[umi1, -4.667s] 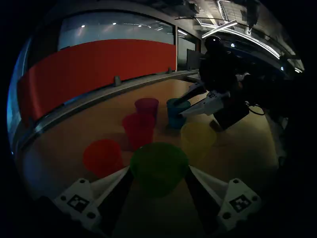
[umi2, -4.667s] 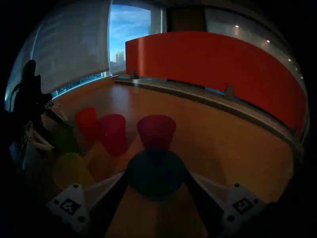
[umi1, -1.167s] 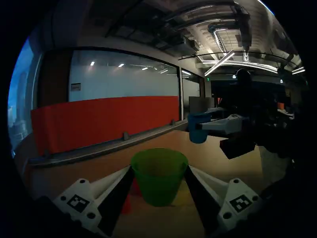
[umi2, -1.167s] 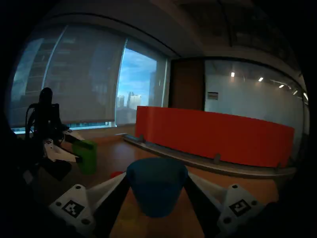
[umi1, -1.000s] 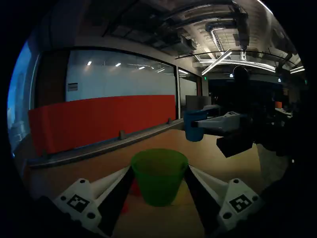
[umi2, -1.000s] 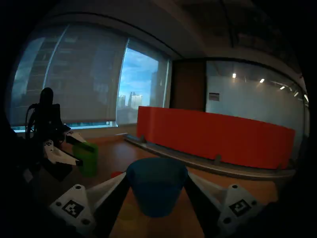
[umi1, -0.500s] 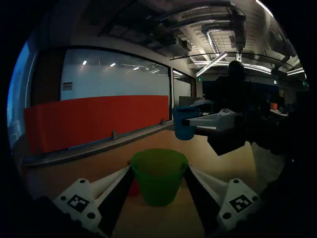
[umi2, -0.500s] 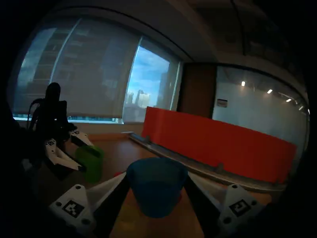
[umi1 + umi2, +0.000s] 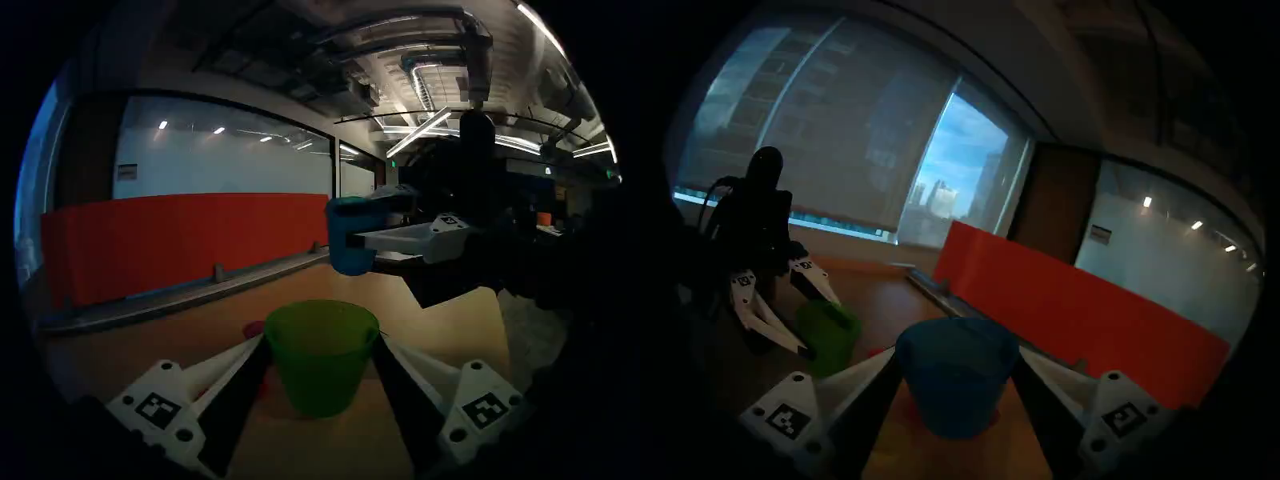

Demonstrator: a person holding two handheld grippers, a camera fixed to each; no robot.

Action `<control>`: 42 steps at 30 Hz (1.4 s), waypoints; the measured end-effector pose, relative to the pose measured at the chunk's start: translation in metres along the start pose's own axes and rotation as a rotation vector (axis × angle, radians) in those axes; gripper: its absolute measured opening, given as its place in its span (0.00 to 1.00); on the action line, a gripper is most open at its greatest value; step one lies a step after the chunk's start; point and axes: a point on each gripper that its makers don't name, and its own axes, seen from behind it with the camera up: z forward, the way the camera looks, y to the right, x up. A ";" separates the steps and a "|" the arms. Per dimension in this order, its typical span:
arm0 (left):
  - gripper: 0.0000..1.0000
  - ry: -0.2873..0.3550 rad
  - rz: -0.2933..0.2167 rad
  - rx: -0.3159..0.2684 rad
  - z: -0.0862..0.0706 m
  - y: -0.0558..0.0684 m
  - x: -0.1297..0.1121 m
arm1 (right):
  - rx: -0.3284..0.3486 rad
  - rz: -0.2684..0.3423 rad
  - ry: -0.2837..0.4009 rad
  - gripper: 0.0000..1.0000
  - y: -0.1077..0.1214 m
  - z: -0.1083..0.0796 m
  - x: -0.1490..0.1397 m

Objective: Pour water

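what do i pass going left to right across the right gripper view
green cup → blue cup → red partition

I see a red panel (image 9: 184,236) standing along the far edge of the wooden surface (image 9: 200,332), with a grey rail (image 9: 192,292) at its foot. Above the panel runs a glass wall (image 9: 216,156), and strip lights (image 9: 416,132) hang to its right. In the right gripper view, a window (image 9: 960,176) opens left of the panel, with a blind (image 9: 824,152) beyond it.
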 end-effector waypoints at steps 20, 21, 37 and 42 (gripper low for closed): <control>0.86 -0.001 0.010 -0.027 0.007 0.009 -0.006 | 0.011 -0.244 0.028 0.90 -0.011 0.012 0.032; 0.86 -0.001 0.010 -0.028 0.007 0.010 -0.006 | 0.012 -0.253 0.027 0.90 -0.012 0.013 0.033; 0.86 0.020 -0.003 -0.030 0.010 0.009 0.002 | 0.033 -0.408 0.025 0.90 -0.020 0.028 0.049; 0.86 0.024 0.000 -0.034 0.011 0.009 0.006 | 0.042 -0.459 0.018 0.90 -0.023 0.032 0.052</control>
